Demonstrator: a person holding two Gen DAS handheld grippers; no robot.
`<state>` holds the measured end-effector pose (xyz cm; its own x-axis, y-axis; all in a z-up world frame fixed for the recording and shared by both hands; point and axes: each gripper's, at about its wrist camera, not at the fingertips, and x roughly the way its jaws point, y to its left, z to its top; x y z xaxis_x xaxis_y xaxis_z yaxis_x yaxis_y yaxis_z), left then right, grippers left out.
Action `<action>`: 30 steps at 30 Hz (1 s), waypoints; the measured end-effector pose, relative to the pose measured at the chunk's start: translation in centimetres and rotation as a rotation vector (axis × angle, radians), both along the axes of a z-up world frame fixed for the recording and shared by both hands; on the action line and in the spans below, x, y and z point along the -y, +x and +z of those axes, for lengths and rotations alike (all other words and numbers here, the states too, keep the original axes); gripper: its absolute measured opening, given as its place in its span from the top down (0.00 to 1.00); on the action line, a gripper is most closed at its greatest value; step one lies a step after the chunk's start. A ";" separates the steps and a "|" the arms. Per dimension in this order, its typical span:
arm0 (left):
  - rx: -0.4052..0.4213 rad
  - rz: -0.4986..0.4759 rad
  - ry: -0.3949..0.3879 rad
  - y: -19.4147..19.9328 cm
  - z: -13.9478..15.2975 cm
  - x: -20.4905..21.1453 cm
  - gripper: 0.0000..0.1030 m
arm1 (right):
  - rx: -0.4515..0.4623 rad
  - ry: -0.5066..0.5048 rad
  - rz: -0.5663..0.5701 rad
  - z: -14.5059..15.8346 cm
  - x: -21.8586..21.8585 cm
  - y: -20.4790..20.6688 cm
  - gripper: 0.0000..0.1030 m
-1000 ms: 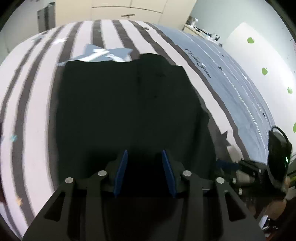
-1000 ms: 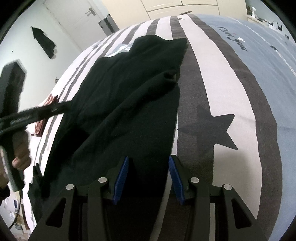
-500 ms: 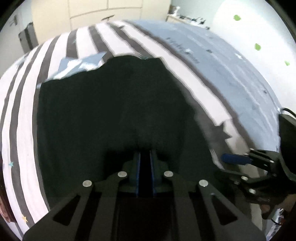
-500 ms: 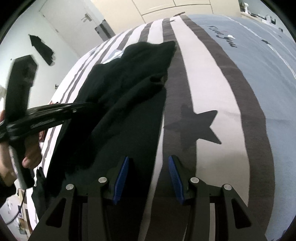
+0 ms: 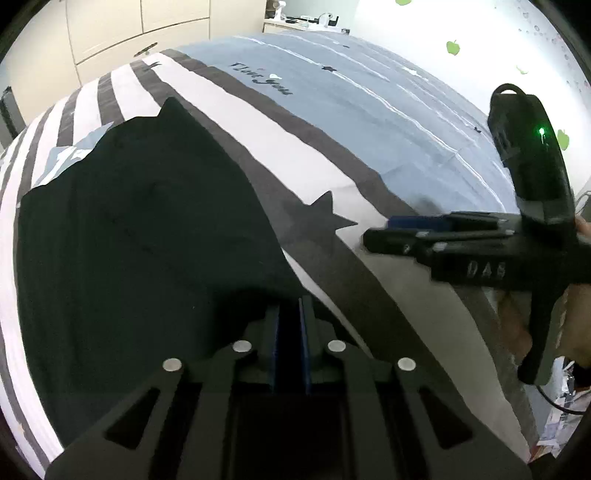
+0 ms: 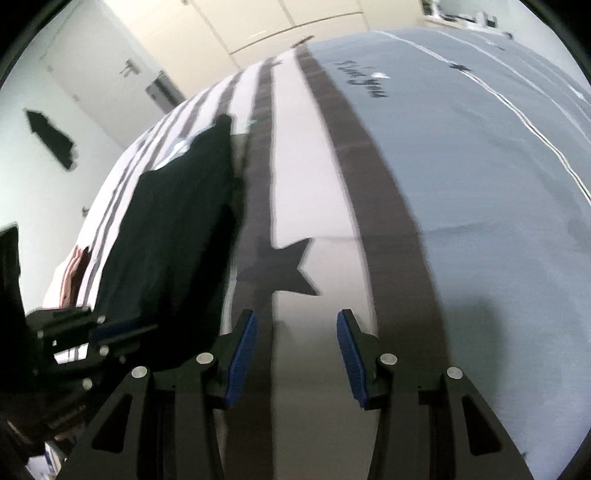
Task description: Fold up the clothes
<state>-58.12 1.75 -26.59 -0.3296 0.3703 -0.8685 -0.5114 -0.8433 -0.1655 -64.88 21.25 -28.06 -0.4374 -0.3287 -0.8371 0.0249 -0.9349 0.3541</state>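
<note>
In the left wrist view the black garment (image 5: 147, 251) covers the left and centre of the frame, lying on a striped bedspread (image 5: 258, 122) of white, dark grey and pale blue bands. One corner of the garment rises to a point in the upper left. The left gripper (image 5: 290, 314) sits at the bottom centre with its two blue pads drawn almost together, and the near edge of the garment is pinched between them; its jaws have just been closing. The cloth bulges in a dark fold just above the fingertips.

At the right of that frame the right gripper (image 5: 391, 230) reaches in sideways, held by a hand (image 5: 517, 317) at the right edge, over a dark star (image 5: 317, 218) printed on a white stripe.

In the right wrist view the right gripper (image 6: 295, 343) is at the bottom centre, jaws standing apart with nothing between them, only the bedspread below. The garment (image 6: 177, 229) lies in the left half of that frame, apart from these fingers. The left gripper (image 6: 122, 328) shows at the lower left edge, blurred, seemingly at the garment's near edge. A white door (image 6: 92, 74) and pale cupboards (image 6: 295, 18) stand beyond the bed.
</note>
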 end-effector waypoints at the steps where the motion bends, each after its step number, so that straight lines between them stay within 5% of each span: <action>1: 0.002 0.019 0.038 -0.2 0.5 0.7 0.92 | 0.006 -0.001 -0.010 0.0 -0.4 0.0 0.60; 9: 0.022 0.355 0.306 -5.9 2.4 10.7 0.64 | -0.009 0.016 0.042 0.5 0.5 0.1 0.60; 13: 0.102 0.465 0.324 -10.4 -0.7 12.6 0.63 | -0.020 0.009 0.082 0.7 2.8 -0.4 0.60; 17: 0.118 0.420 0.256 -13.1 -2.3 10.5 0.63 | -0.030 0.005 0.108 1.2 3.8 -0.5 0.60; 19: 0.130 0.383 0.223 -13.8 -2.6 9.1 0.74 | -0.032 0.004 0.113 1.3 4.0 -0.5 0.60; 21: 0.112 0.350 0.167 -14.3 -2.4 7.6 0.98 | -0.030 0.004 0.112 1.3 3.9 -0.4 0.60; 30: 0.015 0.105 0.228 -15.4 4.2 -4.1 0.99 | -0.002 0.002 0.024 0.9 0.5 0.4 0.60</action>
<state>-73.49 5.88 -22.41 -0.3645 0.5219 -0.7712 -0.4195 -0.8314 -0.3644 -64.51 20.72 -27.13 -0.4309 -0.3375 -0.8369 0.0479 -0.9347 0.3522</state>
